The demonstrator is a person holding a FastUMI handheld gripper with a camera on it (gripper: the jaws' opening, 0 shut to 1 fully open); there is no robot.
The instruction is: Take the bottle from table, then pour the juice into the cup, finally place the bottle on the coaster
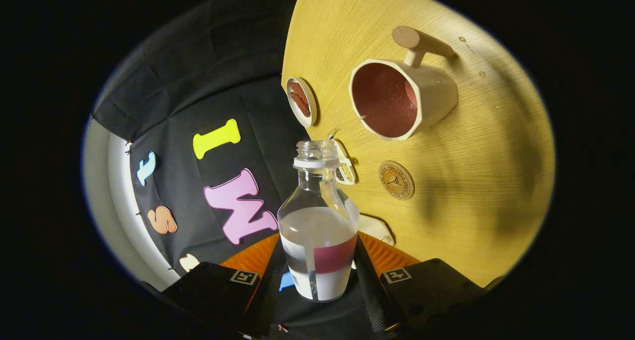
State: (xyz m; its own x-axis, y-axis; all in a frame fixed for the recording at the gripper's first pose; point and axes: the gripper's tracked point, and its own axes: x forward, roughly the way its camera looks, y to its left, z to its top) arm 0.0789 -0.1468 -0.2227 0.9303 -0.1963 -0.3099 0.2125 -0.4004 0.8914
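My gripper (318,260) is shut on a clear, uncapped bottle (317,216) with a red and white label, one finger on each side of its body. The whole view is rolled, so the wooden table (476,191) stands almost on its side. Liquid fills about half the bottle, and its neck (316,154) holds none. Beyond the bottle's mouth stands a cream cup (397,98) with a wooden handle and a reddish inside. A round brown coaster (396,179) lies on the table between the bottle and the cup.
A small white dish (300,102) with brown pieces sits near the table's edge, beside the cup. Another small dish (345,170) peeks out behind the bottle's neck. A white object (375,229) lies on the table behind the bottle. A few drops (481,74) dot the wood past the cup.
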